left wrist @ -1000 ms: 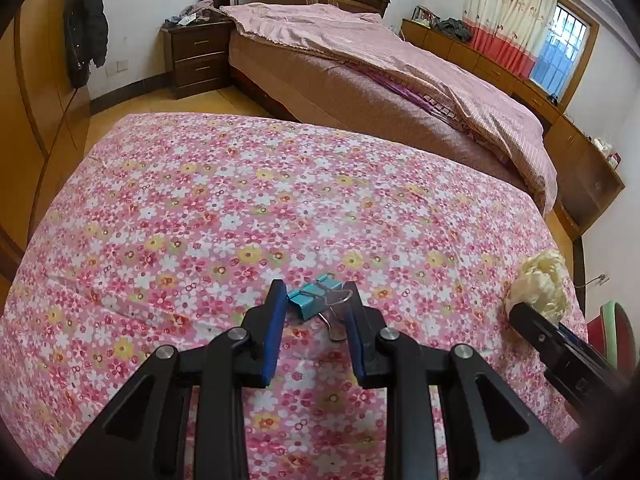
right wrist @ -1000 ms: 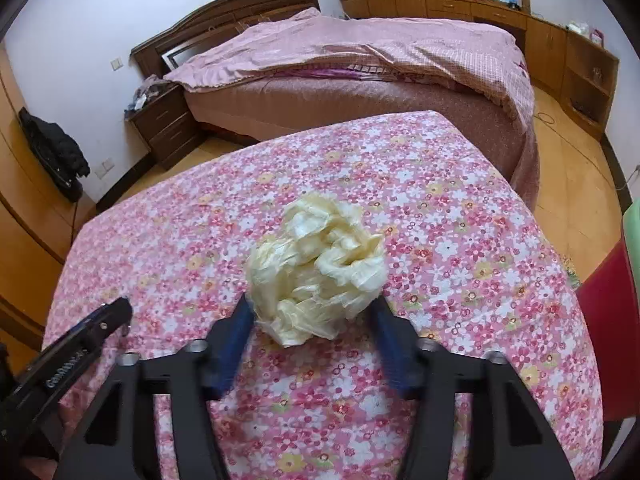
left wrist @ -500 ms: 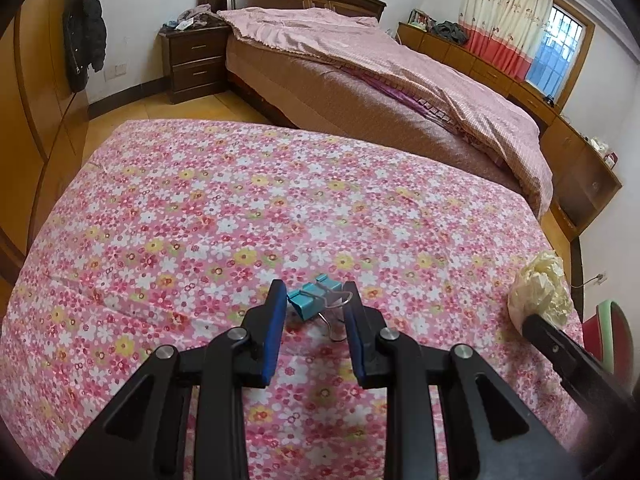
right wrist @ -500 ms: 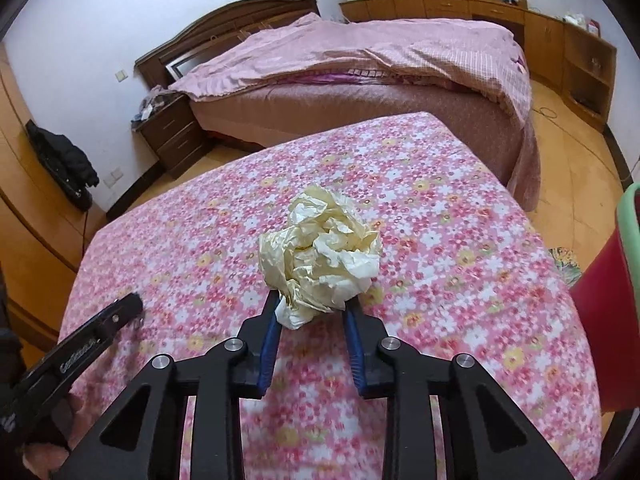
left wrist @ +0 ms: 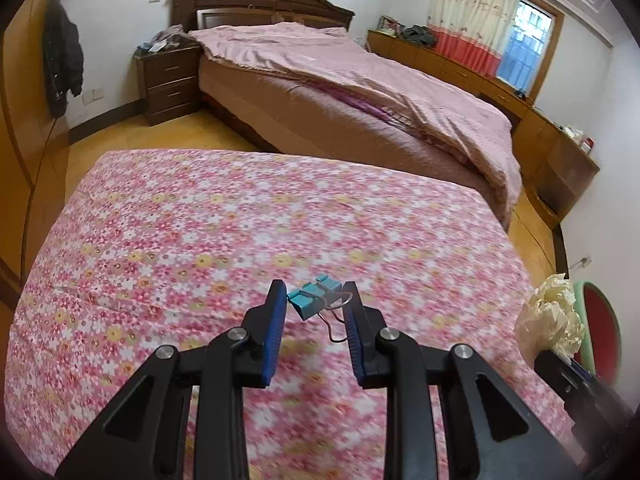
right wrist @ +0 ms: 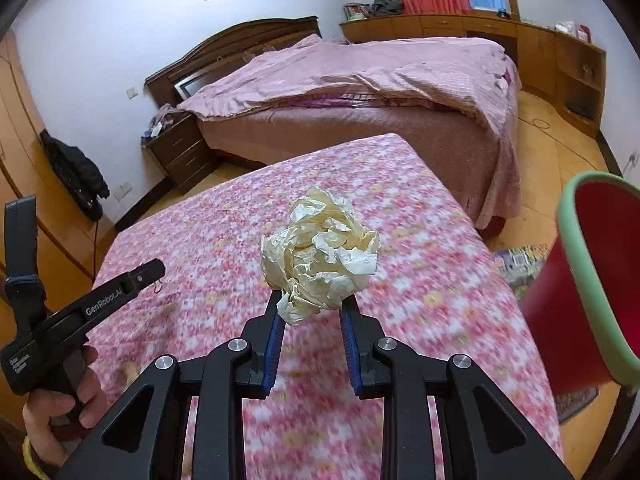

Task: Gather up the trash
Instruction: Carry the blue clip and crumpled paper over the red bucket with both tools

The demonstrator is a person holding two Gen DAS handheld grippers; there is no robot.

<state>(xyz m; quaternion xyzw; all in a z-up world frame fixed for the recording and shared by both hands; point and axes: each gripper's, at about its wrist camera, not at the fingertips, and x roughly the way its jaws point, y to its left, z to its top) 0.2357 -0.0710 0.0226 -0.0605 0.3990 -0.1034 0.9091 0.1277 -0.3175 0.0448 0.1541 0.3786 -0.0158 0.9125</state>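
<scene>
Crumpled cream paper [right wrist: 320, 254], blue binder clip [left wrist: 314, 298]

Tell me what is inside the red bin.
Only the bare red inner wall of the red bin shows below its green rim. Its bottom lies out of frame, so any contents there cannot be seen.

Right tool [right wrist: 313, 309] pinches a crumpled cream paper wad [right wrist: 320, 258] at frame centre, lifted off the pink floral desk [right wrist: 420, 280]. Left tool [right wrist: 154, 270] at lower left, gripped by a hand [right wrist: 60, 404]; its tips hidden side-on. Red bin with green rim [right wrist: 576, 280] at right edge. Bed [right wrist: 380, 92] across upper frame.
</scene>
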